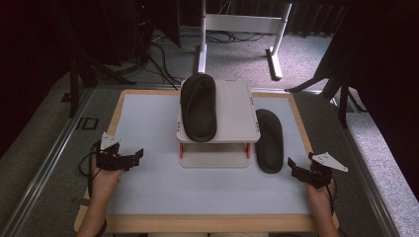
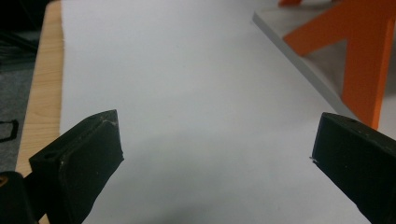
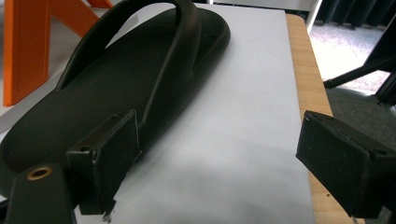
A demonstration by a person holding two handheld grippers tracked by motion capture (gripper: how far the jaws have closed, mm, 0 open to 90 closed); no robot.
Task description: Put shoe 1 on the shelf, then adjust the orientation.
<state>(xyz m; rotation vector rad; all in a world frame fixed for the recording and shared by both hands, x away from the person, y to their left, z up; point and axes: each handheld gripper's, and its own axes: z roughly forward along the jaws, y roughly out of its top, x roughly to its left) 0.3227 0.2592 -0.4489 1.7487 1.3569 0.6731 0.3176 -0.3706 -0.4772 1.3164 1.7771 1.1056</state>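
Looks like 2 black sandals are getting racked: 1 sandal [image 1: 199, 107] already lies on top of the small stand [image 1: 237, 118], the other sandal [image 1: 270, 140] is on the mat [image 1: 148, 128] just right of it. Right gripper [image 1: 294, 168] sits near its heel, jaws wide apart, empty. Left gripper [image 1: 137, 156] is also spread, holding nothing. My guess: next move is closing on the heel edge. The stand's lower shelf is mostly hidden.

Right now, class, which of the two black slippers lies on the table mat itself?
The slipper right of the white rack, near the right gripper; the other slipper sits atop the rack.
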